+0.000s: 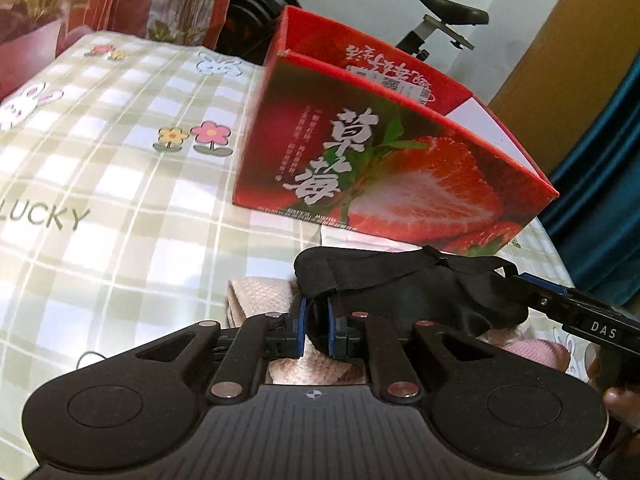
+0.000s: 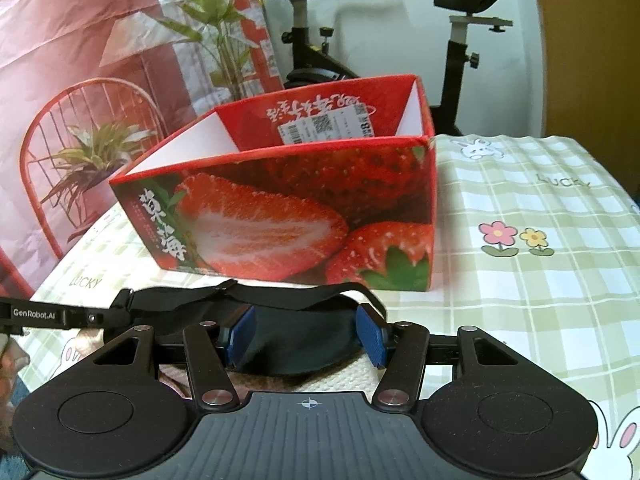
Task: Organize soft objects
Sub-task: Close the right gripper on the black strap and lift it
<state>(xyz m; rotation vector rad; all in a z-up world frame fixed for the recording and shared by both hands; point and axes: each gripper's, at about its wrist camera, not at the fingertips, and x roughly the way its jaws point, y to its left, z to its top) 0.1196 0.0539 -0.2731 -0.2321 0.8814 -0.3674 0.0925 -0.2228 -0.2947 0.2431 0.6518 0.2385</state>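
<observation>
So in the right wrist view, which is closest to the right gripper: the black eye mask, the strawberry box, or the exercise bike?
1. Black eye mask, between the right gripper's jaws.
2. Strawberry box, just behind it on the table.
3. Exercise bike, far back.

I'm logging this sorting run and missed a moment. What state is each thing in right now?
Left gripper: shut on the black eye mask.
Right gripper: jaws apart, around the mask's other end; grip unclear.
Black eye mask: stretched between both grippers, in front of the box.
Strawberry box: open on top, upright on the tablecloth; what lies inside is hidden.
Pink knitted cloth: lying under the mask.
</observation>
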